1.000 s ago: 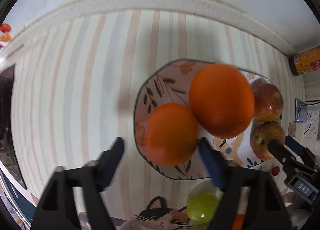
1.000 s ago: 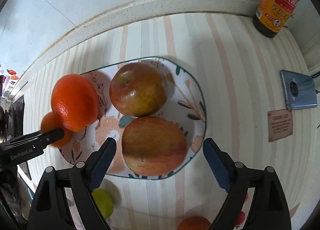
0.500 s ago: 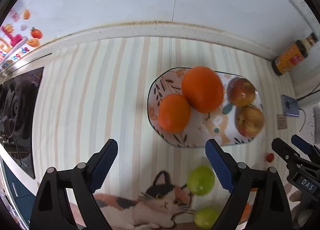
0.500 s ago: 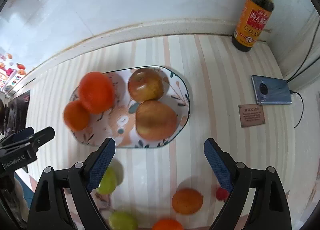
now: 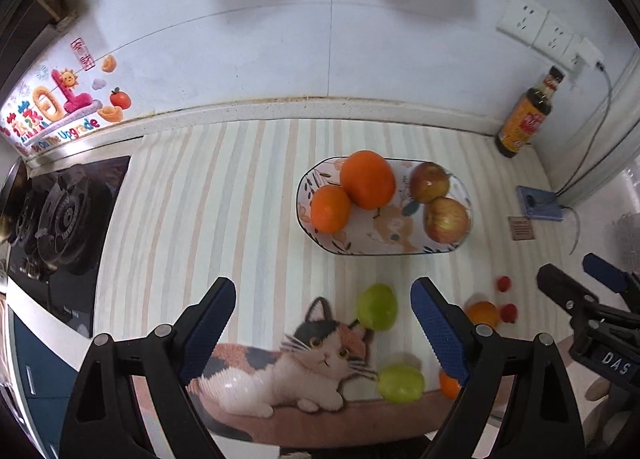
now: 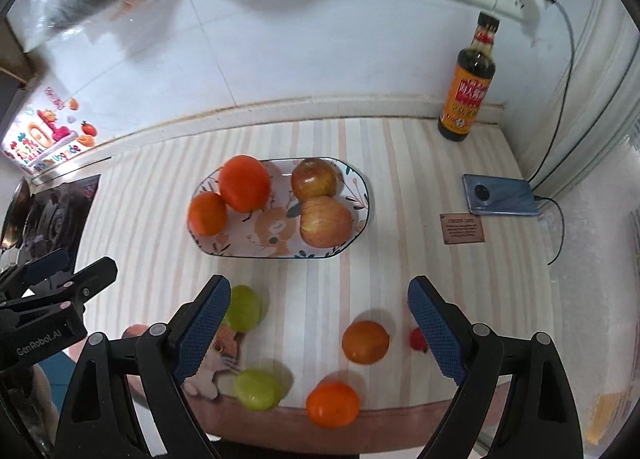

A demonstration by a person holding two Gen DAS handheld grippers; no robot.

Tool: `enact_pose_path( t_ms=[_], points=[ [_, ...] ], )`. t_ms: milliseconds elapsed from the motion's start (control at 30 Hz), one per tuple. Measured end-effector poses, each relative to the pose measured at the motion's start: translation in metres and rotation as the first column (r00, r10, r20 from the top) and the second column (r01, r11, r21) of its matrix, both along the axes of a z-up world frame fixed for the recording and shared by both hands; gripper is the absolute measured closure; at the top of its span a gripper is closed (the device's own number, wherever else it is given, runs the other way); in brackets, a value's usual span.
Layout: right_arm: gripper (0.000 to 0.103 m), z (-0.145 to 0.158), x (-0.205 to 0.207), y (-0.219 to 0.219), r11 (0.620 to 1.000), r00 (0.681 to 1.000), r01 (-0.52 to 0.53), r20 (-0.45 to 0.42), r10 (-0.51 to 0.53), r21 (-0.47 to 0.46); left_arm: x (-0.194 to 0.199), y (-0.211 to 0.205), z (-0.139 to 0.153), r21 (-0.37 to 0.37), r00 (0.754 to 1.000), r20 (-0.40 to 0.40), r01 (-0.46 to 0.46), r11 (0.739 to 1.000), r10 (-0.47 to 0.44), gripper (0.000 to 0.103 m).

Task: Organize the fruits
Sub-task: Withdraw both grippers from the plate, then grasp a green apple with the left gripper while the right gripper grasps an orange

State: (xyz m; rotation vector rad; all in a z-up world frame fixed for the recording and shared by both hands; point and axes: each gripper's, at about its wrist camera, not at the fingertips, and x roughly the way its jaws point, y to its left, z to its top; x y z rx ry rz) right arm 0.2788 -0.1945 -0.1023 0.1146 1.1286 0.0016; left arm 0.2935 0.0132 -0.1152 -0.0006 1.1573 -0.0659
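A patterned oval plate (image 5: 384, 245) (image 6: 362, 195) on the striped mat holds two oranges (image 5: 367, 179) (image 6: 244, 183) on its left and two apples (image 5: 446, 220) (image 6: 326, 221) on its right. In front of the plate lie two green fruits (image 5: 377, 307) (image 6: 257, 388), two small oranges (image 6: 365, 341) (image 6: 333, 404) and small red fruits (image 5: 504, 284) (image 6: 418, 339). My left gripper (image 5: 322, 323) is open and empty, above the mat's front. My right gripper (image 6: 318, 325) is open and empty, near the loose fruits.
A sauce bottle (image 6: 468, 95) stands at the back right by the wall. A phone (image 6: 500, 201) on a cable and a small brown card (image 6: 462, 228) lie to the right. A gas stove (image 5: 60, 219) is on the left. The counter's front edge runs below the mat.
Both grippers have pulled back and up from the plate. The plate fruits look smaller and the loose fruits at the front have come into view. Both stay open.
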Motion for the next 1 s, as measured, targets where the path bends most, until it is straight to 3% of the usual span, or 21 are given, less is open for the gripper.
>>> enact_pose_path(
  t_ms=[333,633,800,833,867,1000],
  points=[
    [0.01,0.04,-0.048,0.006,1.0,0.998,-0.016,0.063,0.015,0.018,-0.043,-0.005,0.043,-0.013,0.996,0.082,0.027,1.0,-0.026,0.013],
    [0.011,0.053,-0.056,0.001,0.999,0.996,-0.01,0.085,0.006,0.039,-0.054,-0.008,0.049,-0.015,0.995,0.096,0.018,1.0,-0.016,0.013],
    [0.006,0.038,-0.051,-0.004,0.998,0.999,0.002,0.044,-0.005,0.065,-0.048,-0.009,0.032,-0.027,0.999,0.043,0.008,1.0,-0.007,0.013],
    [0.006,0.034,-0.049,-0.006,0.997,0.999,0.003,0.034,-0.006,0.071,-0.045,-0.01,0.025,-0.037,1.0,0.021,0.014,0.999,-0.013,0.008],
    [0.006,0.025,-0.047,-0.007,0.997,1.0,0.002,0.009,-0.002,0.073,-0.043,-0.013,0.018,-0.038,1.0,0.0,0.023,0.999,-0.023,0.002],
    [0.006,-0.026,-0.042,-0.017,0.992,0.992,0.012,-0.124,0.003,0.124,-0.036,-0.022,-0.019,-0.031,0.994,-0.1,0.05,0.998,-0.052,0.002]
  ],
)
